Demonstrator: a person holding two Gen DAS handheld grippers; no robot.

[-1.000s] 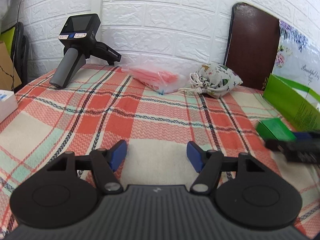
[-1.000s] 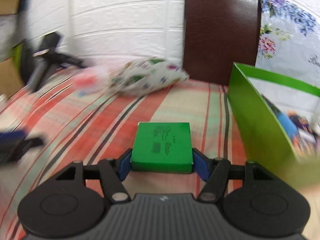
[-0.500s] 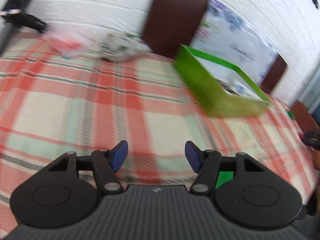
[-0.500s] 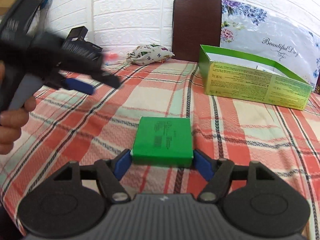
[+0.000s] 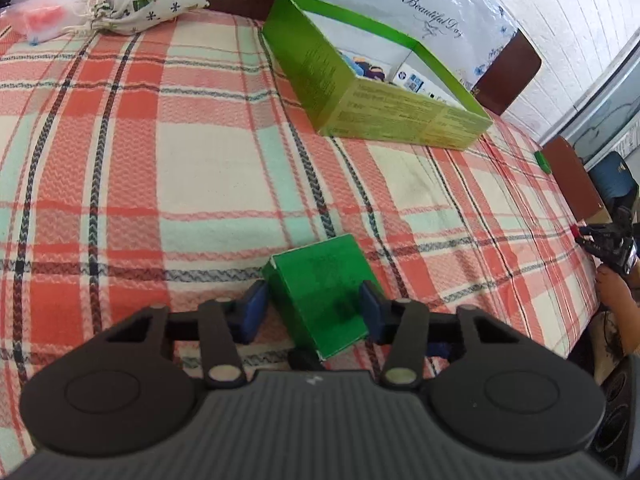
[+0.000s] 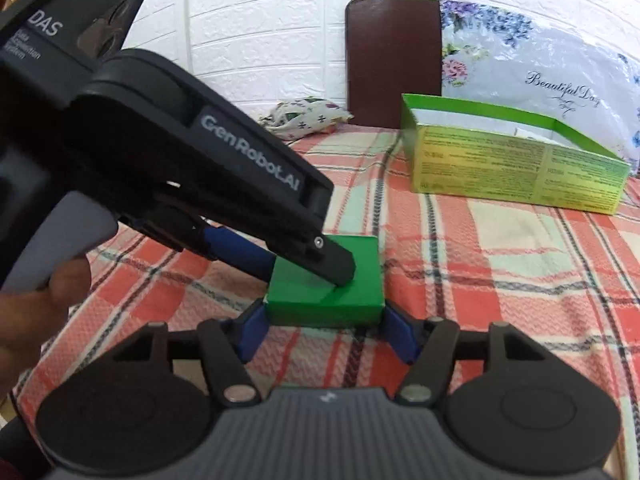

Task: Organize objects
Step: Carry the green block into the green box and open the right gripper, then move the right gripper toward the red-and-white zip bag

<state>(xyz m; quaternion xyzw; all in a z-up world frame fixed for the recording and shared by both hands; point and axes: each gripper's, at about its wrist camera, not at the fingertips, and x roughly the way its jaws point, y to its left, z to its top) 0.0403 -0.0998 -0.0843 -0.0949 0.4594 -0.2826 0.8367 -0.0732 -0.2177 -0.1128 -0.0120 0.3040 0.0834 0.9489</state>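
Since the earlier frames the left gripper (image 5: pixel 314 310) has swung from the far left side of the table to the small green box (image 5: pixel 320 292), and it now stands around the box that the right gripper (image 6: pixel 324 326) was already carrying.

In the right wrist view the blue pads (image 6: pixel 252 330) of the right gripper press on the two sides of the box and pinch it near its close edge. In the left wrist view the left fingers (image 5: pixel 252 312) stand on both sides of the same box; the right pad seems to touch it, but a thin gap shows at the left pad, so it cannot be told if this gripper already pinches. From the right wrist view the left gripper comes down slantwise over the top of the box.

The box hangs low over the checked tablecloth (image 5: pixel 180 160), near the front edge of the table. The open green carton (image 5: pixel 384 116) stands far and to the right, with some packets inside. A printed cloth pouch (image 5: pixel 148 4) lies at the far left, by the wall.

The risk is probably in the handover. If the right gripper lets go before the left one presses firmly, the box can turn between the pads or drop on the cloth. Two grippers on one small box can also knock together and push it askew.
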